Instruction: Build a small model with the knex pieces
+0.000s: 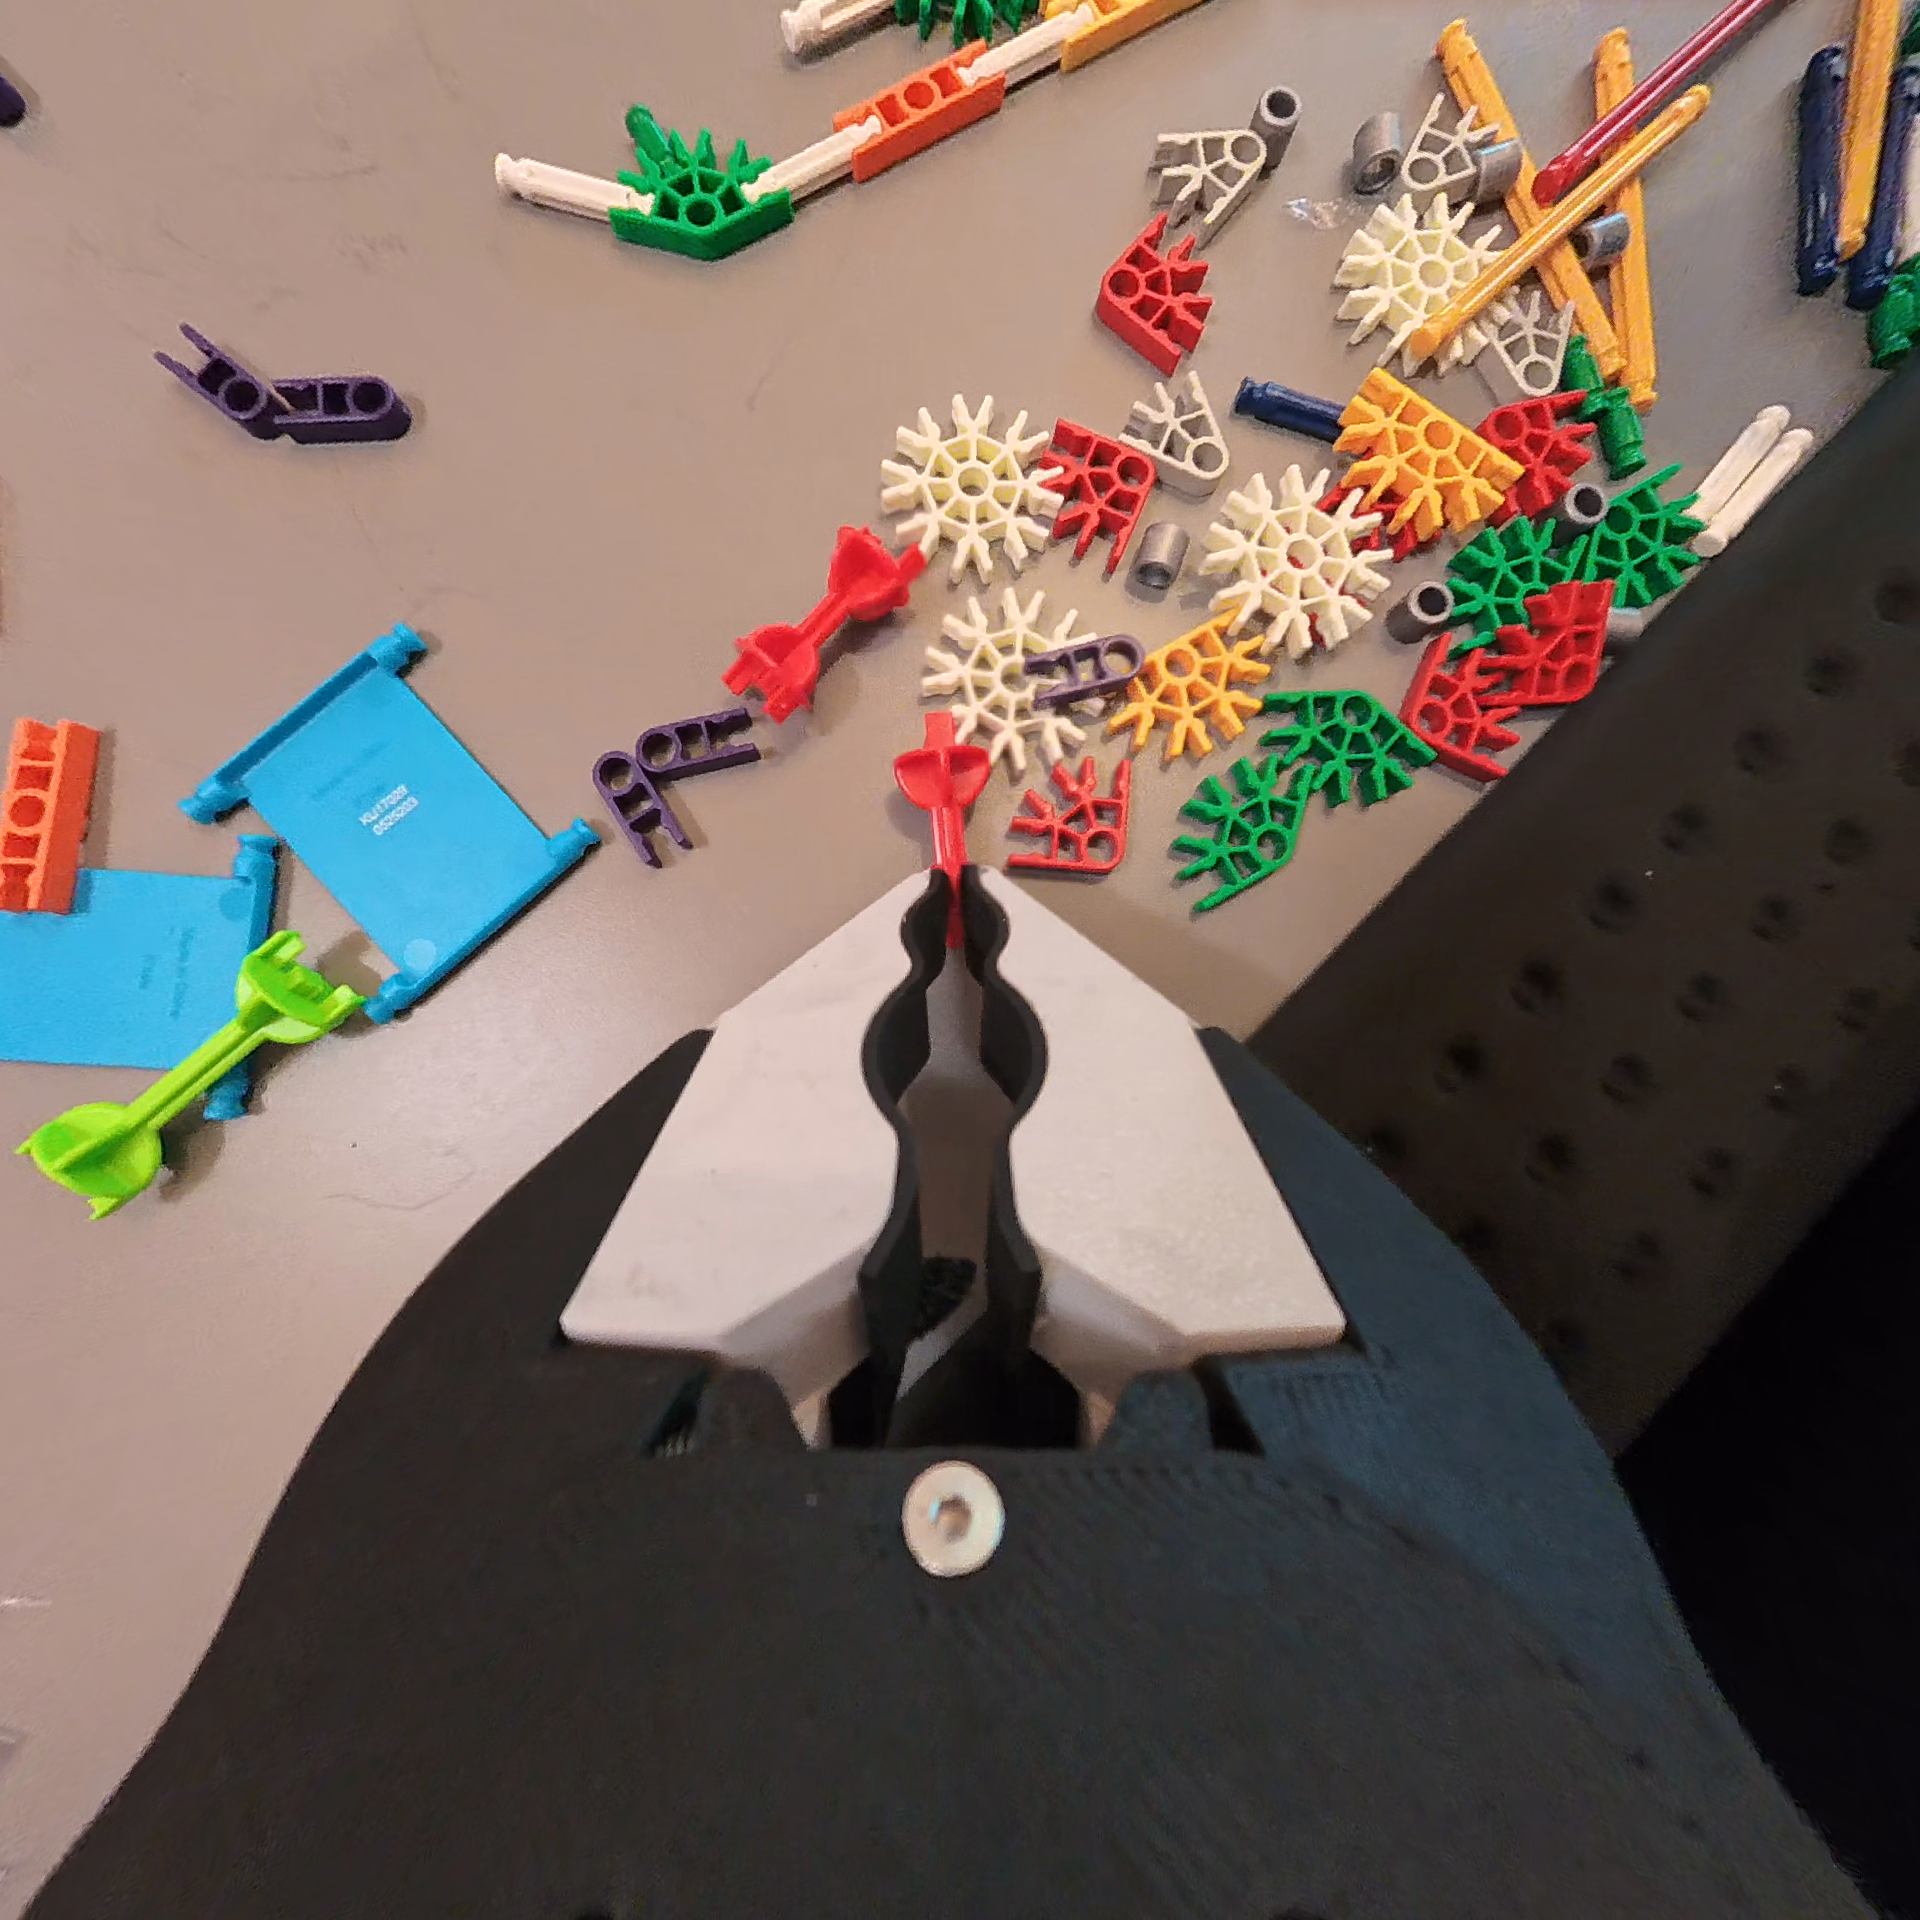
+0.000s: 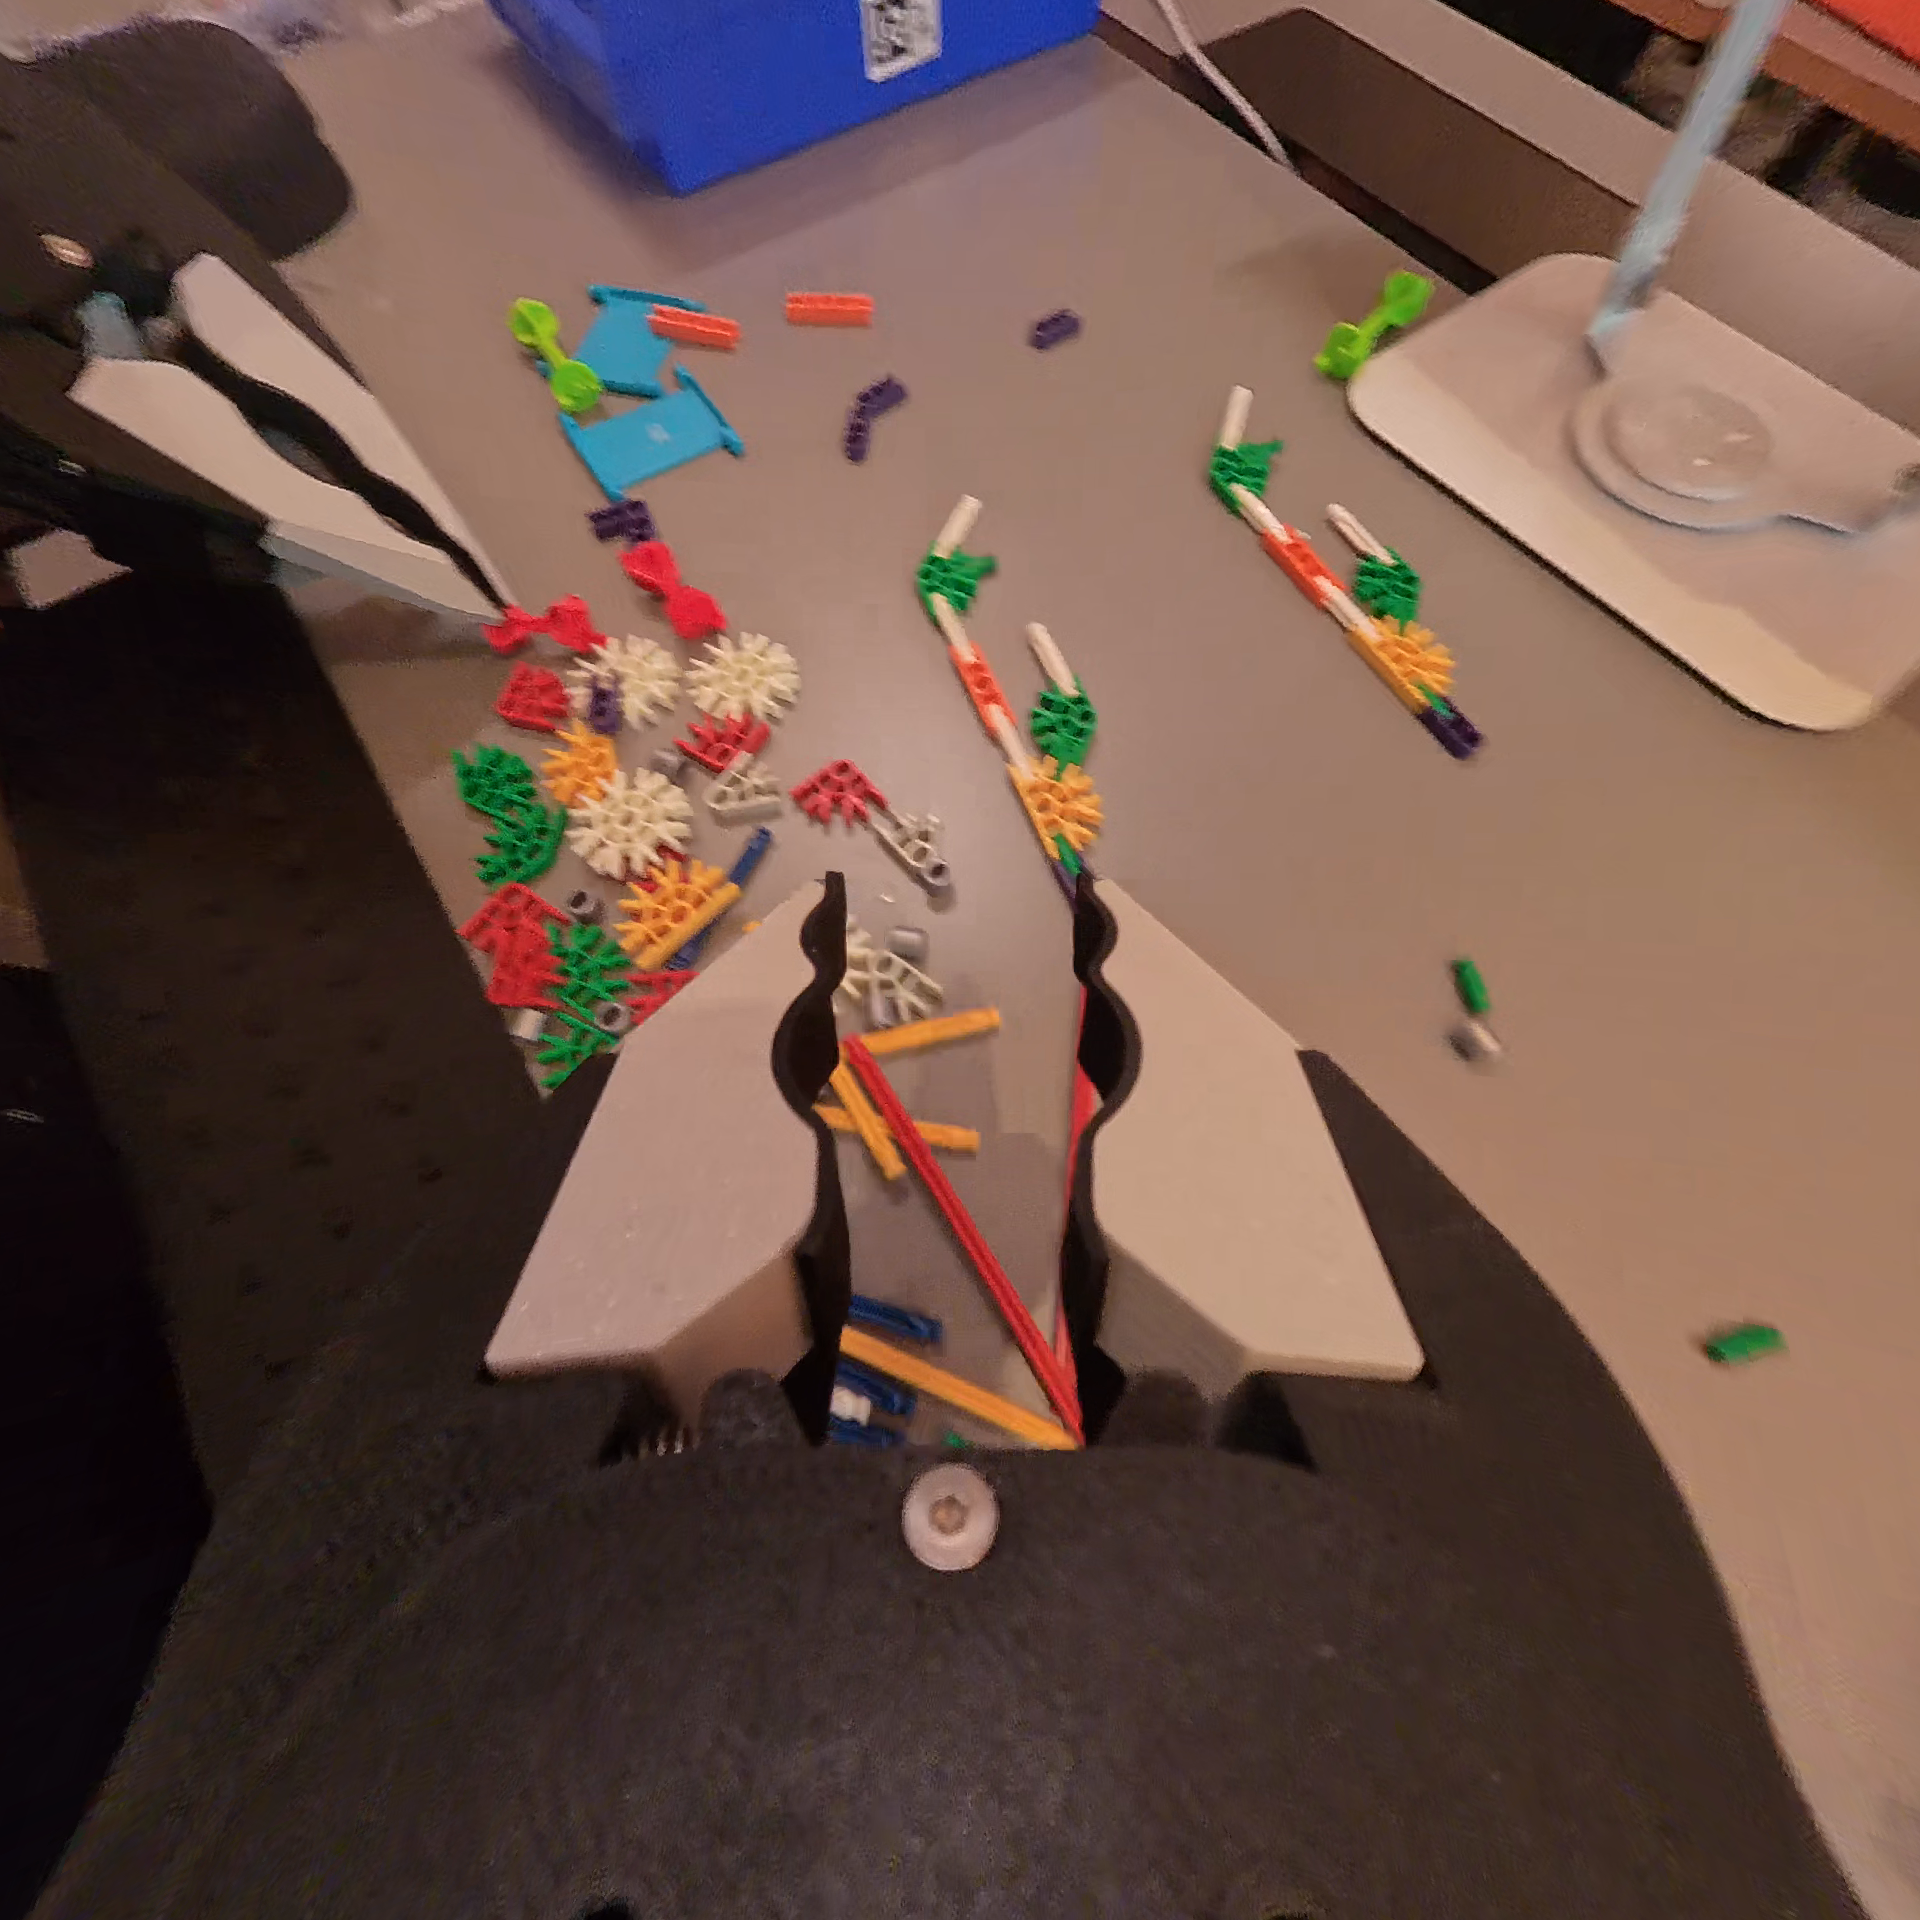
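My left gripper (image 1: 951,883) is shut on a small red connector piece (image 1: 940,795) with flared ends. One end is pinched between the black pads and the other sticks out over the grey table (image 1: 540,540). In the right wrist view this gripper (image 2: 497,611) shows at the upper left with the same red piece (image 2: 545,627) at its tips, next to a second red piece (image 2: 673,592). My right gripper (image 2: 958,894) is open, and I see nothing between its pads. It hovers over a long red rod (image 2: 966,1236) and yellow rods (image 2: 930,1029) lying on the table.
A heap of white, red, green, yellow and grey connectors (image 1: 1299,561) lies by the table edge, beside a black perforated board (image 1: 1662,935). Blue panels (image 1: 400,810) and a lime green piece (image 1: 187,1081) lie to the left. Two assembled chains (image 2: 987,696) (image 2: 1340,592), a blue bin (image 2: 790,83) and a grey lamp base (image 2: 1538,520) lie farther off. There is about 25 cm between the tips of the two grippers.
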{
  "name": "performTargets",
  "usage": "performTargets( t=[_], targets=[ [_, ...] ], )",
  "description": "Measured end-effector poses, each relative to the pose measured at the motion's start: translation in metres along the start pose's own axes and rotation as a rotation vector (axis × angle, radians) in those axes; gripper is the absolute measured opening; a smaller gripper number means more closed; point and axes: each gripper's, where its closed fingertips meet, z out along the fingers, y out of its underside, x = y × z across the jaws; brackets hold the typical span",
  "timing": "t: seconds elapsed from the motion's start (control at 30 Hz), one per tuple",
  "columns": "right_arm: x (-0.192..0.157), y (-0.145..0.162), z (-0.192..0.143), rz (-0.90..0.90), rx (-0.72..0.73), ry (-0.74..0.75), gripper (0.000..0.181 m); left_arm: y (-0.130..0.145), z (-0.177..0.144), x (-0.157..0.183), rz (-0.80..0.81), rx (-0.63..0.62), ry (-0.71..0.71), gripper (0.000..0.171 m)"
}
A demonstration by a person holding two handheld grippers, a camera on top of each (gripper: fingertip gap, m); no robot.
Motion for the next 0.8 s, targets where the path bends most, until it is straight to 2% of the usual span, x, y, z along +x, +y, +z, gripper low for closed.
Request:
performTargets(
  t=[0.17, 0.27, 0.4, 0.6, 0.8],
  targets=[
    [-0.036, -0.022, 0.033, -0.077, 0.004, -0.14, 0.042, -0.004, -0.002, 0.0, 0.028, 0.027, 0.005, 0.0],
    [-0.049, -0.037, 0.041, -0.074, 0.031, -0.227, 0.041, -0.021, -0.01, 0.008, 0.112, 0.075, 0.024, 0.0],
    [-0.056, -0.052, 0.043, 0.019, 0.075, -0.345, 0.043, -0.059, -0.02, 0.013, 0.245, 0.158, -0.033, 0.0],
    [-0.039, -0.068, 0.029, 0.238, 0.182, -0.476, 0.045, -0.13, -0.019, 0.046, 0.508, 0.276, -0.06, 0.0],
    [-0.022, -0.067, 0.01, 0.272, 0.232, -0.512, 0.024, -0.175, -0.006, 0.065, 0.653, 0.339, -0.059, 0.0]
  ],
)
